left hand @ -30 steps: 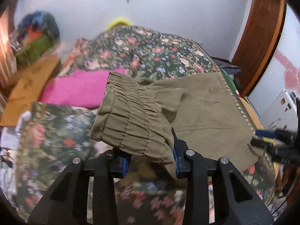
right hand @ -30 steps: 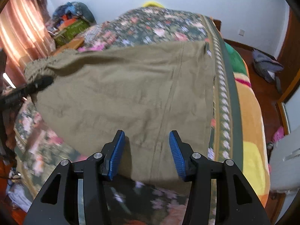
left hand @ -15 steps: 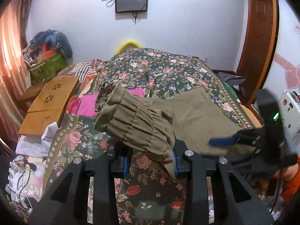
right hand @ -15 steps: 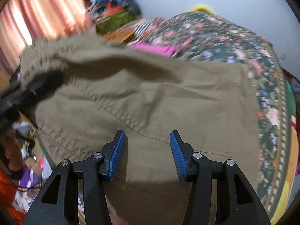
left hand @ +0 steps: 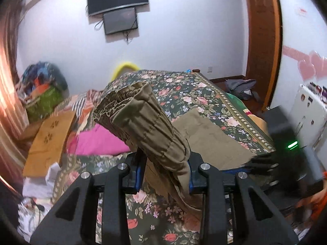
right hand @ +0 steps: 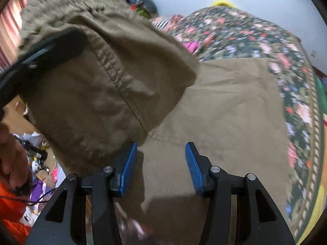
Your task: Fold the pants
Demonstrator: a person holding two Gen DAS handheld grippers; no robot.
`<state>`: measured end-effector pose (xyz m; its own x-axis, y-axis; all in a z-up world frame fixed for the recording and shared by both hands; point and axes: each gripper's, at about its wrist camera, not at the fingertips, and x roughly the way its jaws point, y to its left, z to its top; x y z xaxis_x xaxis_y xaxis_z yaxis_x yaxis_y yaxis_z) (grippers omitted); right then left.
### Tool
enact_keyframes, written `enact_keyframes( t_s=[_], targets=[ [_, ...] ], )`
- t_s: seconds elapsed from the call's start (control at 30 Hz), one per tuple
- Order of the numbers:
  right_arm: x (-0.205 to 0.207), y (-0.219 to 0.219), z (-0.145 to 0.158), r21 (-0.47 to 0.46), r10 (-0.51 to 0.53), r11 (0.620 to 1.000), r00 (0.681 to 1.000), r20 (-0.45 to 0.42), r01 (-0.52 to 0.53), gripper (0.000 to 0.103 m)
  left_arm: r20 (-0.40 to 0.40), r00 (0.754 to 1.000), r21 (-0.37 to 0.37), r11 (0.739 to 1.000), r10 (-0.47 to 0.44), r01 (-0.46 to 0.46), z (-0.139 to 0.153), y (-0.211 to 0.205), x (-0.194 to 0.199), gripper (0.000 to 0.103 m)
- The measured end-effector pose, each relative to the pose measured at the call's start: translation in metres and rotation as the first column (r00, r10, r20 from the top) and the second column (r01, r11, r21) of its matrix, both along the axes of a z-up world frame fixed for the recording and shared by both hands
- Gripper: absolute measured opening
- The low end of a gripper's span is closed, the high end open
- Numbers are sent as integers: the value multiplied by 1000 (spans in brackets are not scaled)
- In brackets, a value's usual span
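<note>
Left wrist view: left gripper (left hand: 163, 175) pinching bunched elastic waistband (left hand: 141, 122) of olive pants (left hand: 206, 140), lifted off bed (left hand: 204, 96); rest of pants draped flat toward bed's right edge. Right gripper (right hand: 159, 163) spread over flat fabric, pinching nothing, so far as I can tell.

Risks, my guess: thick waistband slips out of pinch, or free leg drags and fold lands crooked.

Clutter: pink cloth (left hand: 98, 140) near left edge, wooden board (left hand: 49, 138) beyond it, both close to landing zone.

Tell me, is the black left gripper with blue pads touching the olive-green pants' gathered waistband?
Touching. The left wrist view shows the left gripper clamped on the pants' bunched waistband, fabric squeezed between both blue pads.
</note>
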<state>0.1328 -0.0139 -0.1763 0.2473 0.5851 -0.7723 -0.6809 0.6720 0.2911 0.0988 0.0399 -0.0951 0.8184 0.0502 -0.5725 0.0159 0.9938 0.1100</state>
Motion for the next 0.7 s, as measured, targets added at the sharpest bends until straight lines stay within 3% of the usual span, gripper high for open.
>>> enact_keyframes(
  t_s=[0.17, 0.33, 0.43, 0.7],
  targets=[
    [-10, -57, 12, 18, -131, 991, 990, 42, 131, 46, 0, 1000, 20, 1000, -19, 19, 3, -12, 7, 32],
    [-3, -88, -6, -13, -214, 977, 977, 7, 214, 46, 0, 999, 12, 999, -53, 53, 7, -30, 15, 32],
    [-2, -90, -20, -9, -221, 975, 975, -12, 221, 48, -5, 997, 24, 997, -78, 78, 6, -44, 21, 32],
    [-9, -97, -17, 30, -209, 977, 978, 3, 209, 51, -42, 987, 27, 987, -156, 158, -2, -79, 35, 32]
  ],
)
